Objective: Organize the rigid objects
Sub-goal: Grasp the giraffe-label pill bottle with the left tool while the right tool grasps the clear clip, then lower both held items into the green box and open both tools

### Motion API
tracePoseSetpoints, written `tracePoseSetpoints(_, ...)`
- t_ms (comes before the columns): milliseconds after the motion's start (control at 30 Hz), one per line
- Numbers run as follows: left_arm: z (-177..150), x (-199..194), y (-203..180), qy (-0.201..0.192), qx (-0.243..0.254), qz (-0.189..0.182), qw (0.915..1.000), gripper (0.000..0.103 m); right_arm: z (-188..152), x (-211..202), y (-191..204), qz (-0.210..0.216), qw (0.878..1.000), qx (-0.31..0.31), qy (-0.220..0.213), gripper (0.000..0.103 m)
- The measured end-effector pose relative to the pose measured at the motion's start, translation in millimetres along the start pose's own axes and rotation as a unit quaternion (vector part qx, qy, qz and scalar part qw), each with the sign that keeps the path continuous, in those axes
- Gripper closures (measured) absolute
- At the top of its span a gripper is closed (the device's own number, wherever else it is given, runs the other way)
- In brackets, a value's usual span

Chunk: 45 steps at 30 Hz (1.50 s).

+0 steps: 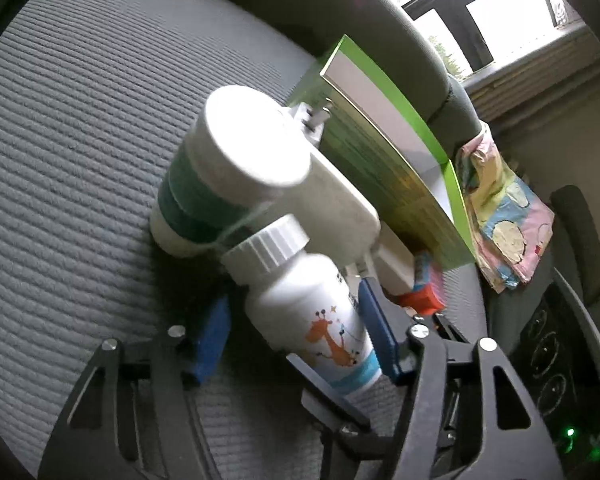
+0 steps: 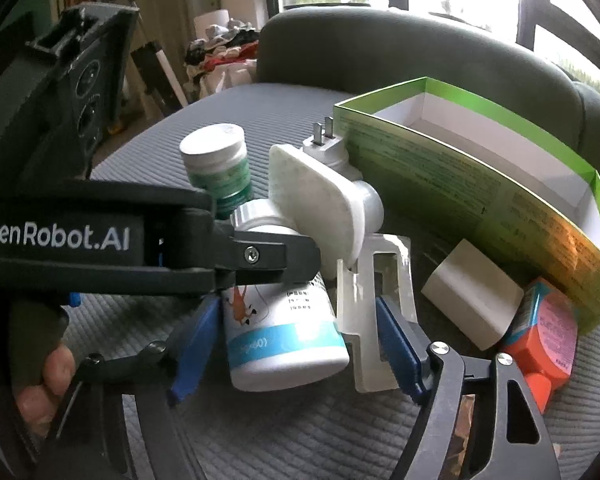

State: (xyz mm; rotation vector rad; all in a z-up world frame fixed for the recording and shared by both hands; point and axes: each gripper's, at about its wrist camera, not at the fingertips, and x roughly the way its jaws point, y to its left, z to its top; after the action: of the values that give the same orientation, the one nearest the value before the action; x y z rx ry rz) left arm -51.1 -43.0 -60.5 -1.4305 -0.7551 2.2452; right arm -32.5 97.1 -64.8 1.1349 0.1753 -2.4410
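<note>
A grey ribbed cushion (image 2: 284,432) with a padded dark back carries everything; along its far right side lies a long green box (image 2: 472,184), lid off, its white inside bare, one long printed wall facing the clutter; against that wall rest a small white block (image 2: 470,300) and, at the near end, an orange and blue pack (image 2: 544,344); a patterned cloth (image 1: 504,216) hangs beyond the box in the left wrist view; in the middle of the cushion stands a white jar with a green label (image 2: 216,160), upright and just behind the other things; a white plug-in device (image 2: 320,192) with two metal prongs leans tilted between the jar and the box, its clear plastic bracket (image 2: 374,312) reaching down toward the camera; a white bottle with a giraffe print (image 1: 312,312) lies tipped with its ribbed cap pointing at the jar; the left gripper (image 1: 296,340) has its blue pads on either side of this bottle, the right pad touching it, a narrow gap showing at the left pad, so a firm grip cannot be told; the right gripper (image 2: 300,344) straddles the bottle and the bracket together, its pads close beside them with a gap at the left; a thumb (image 2: 48,376) shows at the lower left edge.
</note>
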Motion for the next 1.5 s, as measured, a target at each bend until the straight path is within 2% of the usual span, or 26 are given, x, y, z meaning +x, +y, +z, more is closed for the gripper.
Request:
tracePoseSetpoints(267,-7,-13,-17,-0.01,0.03,-0.009,0.9995,0.05,-5,-17,1,0.018,1.0,0.017,-0.018,0.03)
tracePoseSetpoints(533,-11,-37,-35,-0.041,0.052,-0.019,0.9977,0.05,0,-47,6,0.022,0.998,0.017,-0.055,0.03)
tracePoseSetpoints(700,-2,-44,-56,-0.061,0.074,-0.031,0.9949,0.05,12,-67,-3,0.014,0.996,0.021,-0.083,0.03)
tracePoseSetpoints(1067,46,-11,-144,-0.075,0.158,-0.053,0.9832,0.05,50,-100,-71,-0.02,0.988,0.059,-0.143,0.03)
tracePoseSetpoints(1267,69,16,-163,-0.065,0.174,-0.064,0.9804,0.05,57,-96,-106,-0.024,0.985,0.086,-0.15,0.03)
tracePoseSetpoints(1500,82,38,-165,-0.051,0.174,-0.067,0.9811,0.05,62,-79,-127,-0.028,0.984,0.106,-0.138,0.03)
